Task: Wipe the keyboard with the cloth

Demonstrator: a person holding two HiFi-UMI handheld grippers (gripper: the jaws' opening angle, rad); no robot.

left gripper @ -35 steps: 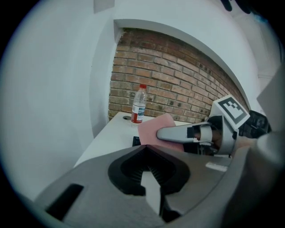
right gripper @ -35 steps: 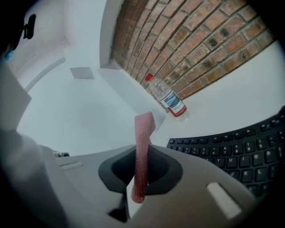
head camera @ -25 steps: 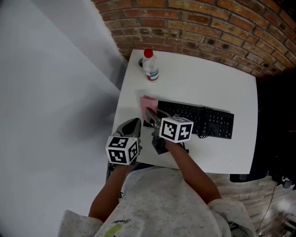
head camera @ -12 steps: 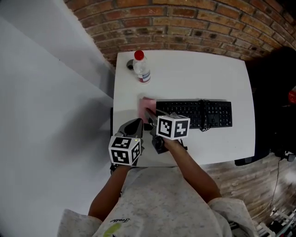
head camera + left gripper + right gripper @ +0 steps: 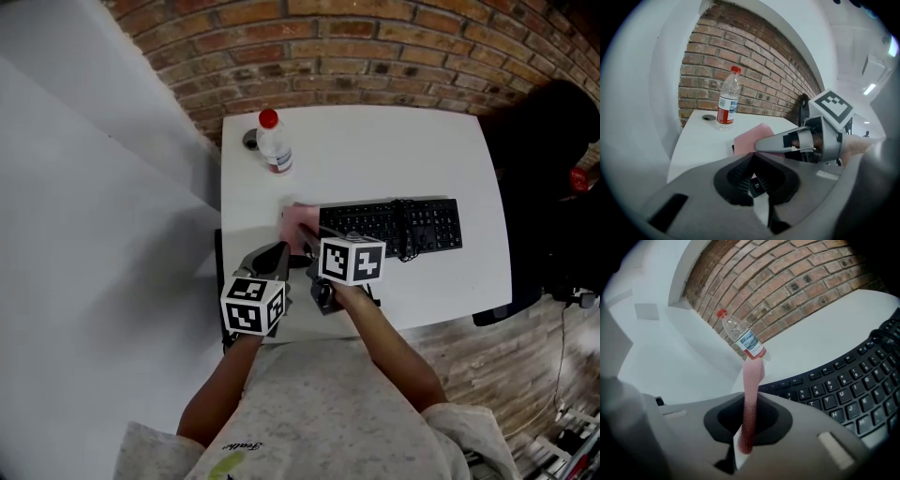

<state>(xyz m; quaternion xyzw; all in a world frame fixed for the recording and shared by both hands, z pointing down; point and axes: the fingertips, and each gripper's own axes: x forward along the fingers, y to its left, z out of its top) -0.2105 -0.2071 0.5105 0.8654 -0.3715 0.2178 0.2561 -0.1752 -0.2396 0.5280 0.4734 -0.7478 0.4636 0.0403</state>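
A black keyboard (image 5: 392, 225) lies across the white table (image 5: 394, 150). My right gripper (image 5: 306, 240) sits at the keyboard's left end, shut on a pink cloth (image 5: 297, 221). In the right gripper view the cloth (image 5: 753, 380) stands edge-on between the jaws of that gripper (image 5: 748, 430), with the keys (image 5: 843, 390) just to its right. From the left gripper view, the right gripper (image 5: 761, 146) lies over the cloth (image 5: 749, 137). My left gripper (image 5: 273, 256) hangs near the table's front left edge, shut with nothing in it (image 5: 757, 180).
A clear water bottle with a red cap (image 5: 274, 145) stands at the table's far left corner, beside a small grey disc (image 5: 249, 140). A brick wall runs behind the table. A dark chair (image 5: 544, 178) stands to the right of the table.
The head view has swung, so the table sits further left and higher. The right gripper keeps the cloth at the keyboard's left end. The left gripper stays close beside it.
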